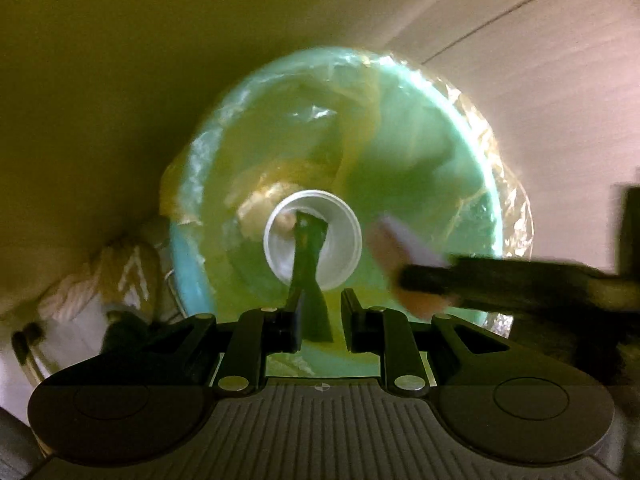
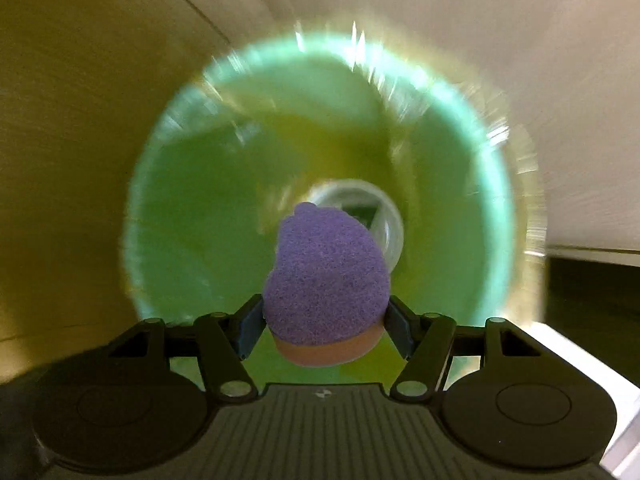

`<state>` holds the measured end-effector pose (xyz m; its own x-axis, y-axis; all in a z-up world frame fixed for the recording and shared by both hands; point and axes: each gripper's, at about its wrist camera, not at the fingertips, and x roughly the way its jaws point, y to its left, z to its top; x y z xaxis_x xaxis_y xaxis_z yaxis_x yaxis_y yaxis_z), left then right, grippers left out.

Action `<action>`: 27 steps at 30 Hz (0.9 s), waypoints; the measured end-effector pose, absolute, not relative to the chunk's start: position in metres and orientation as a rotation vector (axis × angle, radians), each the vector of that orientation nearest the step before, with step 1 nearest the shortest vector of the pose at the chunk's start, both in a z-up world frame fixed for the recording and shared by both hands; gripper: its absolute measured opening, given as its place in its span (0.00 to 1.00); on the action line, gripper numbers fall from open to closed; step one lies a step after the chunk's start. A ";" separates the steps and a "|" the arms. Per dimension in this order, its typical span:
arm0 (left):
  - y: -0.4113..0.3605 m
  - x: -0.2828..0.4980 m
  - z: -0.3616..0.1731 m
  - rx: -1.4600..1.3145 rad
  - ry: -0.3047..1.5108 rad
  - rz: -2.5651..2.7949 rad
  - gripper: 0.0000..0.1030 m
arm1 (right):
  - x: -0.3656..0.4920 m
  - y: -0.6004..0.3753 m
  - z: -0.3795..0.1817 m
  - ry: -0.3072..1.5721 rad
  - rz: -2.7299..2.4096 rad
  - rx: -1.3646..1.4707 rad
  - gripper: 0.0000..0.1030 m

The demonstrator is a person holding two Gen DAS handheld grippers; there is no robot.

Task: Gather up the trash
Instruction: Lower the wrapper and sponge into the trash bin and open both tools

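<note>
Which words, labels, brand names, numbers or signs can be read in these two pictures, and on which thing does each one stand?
No readable text.
Small round cross mark, no letters: on each gripper's grey ribbed body.
Dark green strip over the white plastic cup: no print legible.
Purple-and-orange sponge and green lined bin: no visible text.

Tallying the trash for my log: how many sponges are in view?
1. The purple-and-orange sponge is clamped in the right hand-held gripper above the lined green bin. More could lie hidden beneath the white cup.
</note>
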<state>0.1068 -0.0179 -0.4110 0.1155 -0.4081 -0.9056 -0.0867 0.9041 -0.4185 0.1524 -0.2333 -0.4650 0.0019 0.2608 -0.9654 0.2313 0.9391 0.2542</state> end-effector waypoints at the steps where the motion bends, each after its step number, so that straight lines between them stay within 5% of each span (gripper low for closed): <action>1: -0.016 0.106 -0.411 -0.422 1.449 -0.253 0.22 | 0.160 -0.230 -0.483 1.618 0.022 0.380 0.63; 6: -0.008 0.101 -0.418 -0.447 1.438 -0.298 0.22 | 0.181 -0.232 -0.536 1.702 -0.076 0.435 0.64; 16: 0.009 0.105 -0.410 -0.468 1.449 -0.316 0.22 | 0.182 -0.238 -0.523 1.682 -0.122 0.591 0.73; 21: 0.001 0.111 -0.361 -0.361 1.417 -0.343 0.22 | 0.166 -0.234 -0.454 1.590 -0.091 0.549 0.73; 27: -0.016 0.112 -0.249 -0.279 1.224 -0.392 0.22 | 0.121 -0.246 -0.305 1.363 -0.004 0.527 0.73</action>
